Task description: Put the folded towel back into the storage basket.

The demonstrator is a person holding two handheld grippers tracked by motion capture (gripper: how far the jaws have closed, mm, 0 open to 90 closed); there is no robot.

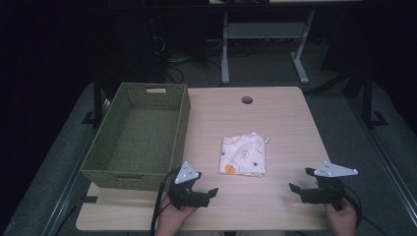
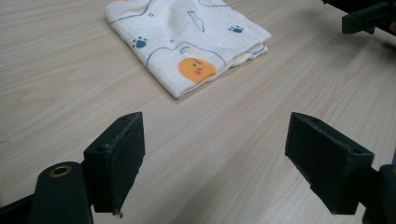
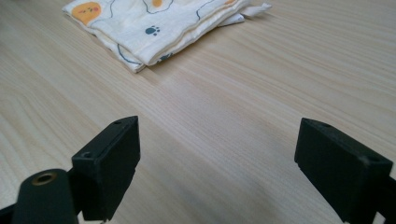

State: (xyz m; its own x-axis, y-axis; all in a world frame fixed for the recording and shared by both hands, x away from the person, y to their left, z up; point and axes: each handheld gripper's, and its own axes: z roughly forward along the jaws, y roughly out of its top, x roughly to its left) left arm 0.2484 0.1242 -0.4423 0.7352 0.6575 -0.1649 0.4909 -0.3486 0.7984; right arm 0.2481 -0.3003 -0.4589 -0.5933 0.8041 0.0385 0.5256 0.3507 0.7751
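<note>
A folded white cloth point(image 1: 243, 155) printed with small animals and an orange face lies flat in the middle of the wooden table point(image 1: 275, 113). My left gripper point(image 1: 209, 191) rests low near the front edge, left of and below the cloth, open and empty. In the left gripper view the cloth point(image 2: 187, 39) lies ahead of the wide-apart jaws, with the left gripper point(image 2: 212, 154) holding nothing. My right gripper point(image 1: 301, 181) sits at the front right, also open and empty. In the right gripper view the cloth point(image 3: 154, 23) lies ahead to the upper left of the right gripper point(image 3: 217, 163).
A green woven basket point(image 1: 140, 135) with handle slots stands empty on the table's left side. A round cable hole point(image 1: 247, 100) sits near the far edge. Desk legs and cables stand on the dark floor behind.
</note>
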